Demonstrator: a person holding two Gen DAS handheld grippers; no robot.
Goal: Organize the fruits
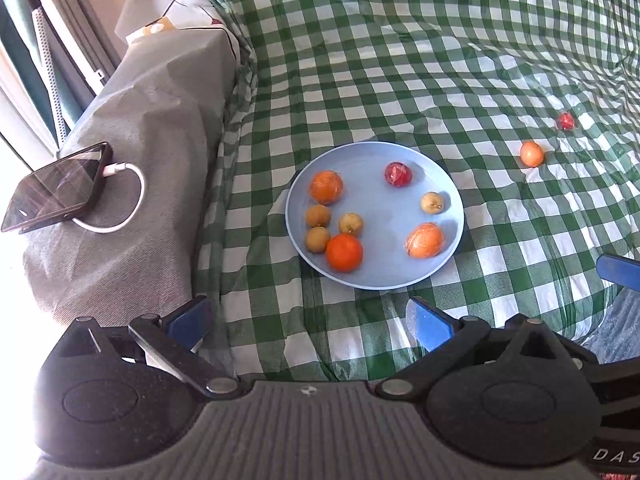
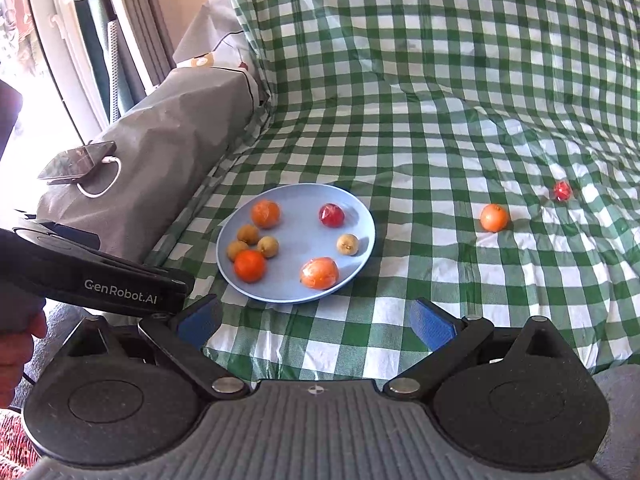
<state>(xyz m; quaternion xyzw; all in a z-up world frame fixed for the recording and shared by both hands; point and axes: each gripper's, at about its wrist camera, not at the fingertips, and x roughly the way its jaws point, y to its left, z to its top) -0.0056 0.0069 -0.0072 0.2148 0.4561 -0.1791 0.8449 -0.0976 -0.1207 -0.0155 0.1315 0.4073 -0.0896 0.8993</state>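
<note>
A light blue plate (image 1: 400,276) (image 2: 280,292) lies on a green checked cloth and holds several fruits: oranges, small brown fruits and one red fruit (image 1: 398,174) (image 2: 331,215). A loose orange (image 1: 532,153) (image 2: 494,217) and a loose red fruit (image 1: 565,121) (image 2: 563,191) lie on the cloth to the right of the plate. My left gripper (image 1: 310,320) is open and empty, just in front of the plate. My right gripper (image 2: 318,322) is open and empty, in front of the plate's right side.
A grey covered block (image 1: 132,160) (image 2: 160,160) stands left of the plate with a phone (image 1: 56,186) (image 2: 78,160) on a white cable on top. The left gripper's body (image 2: 100,276) shows at the left of the right wrist view. Checked cloth (image 1: 440,60) stretches behind and to the right.
</note>
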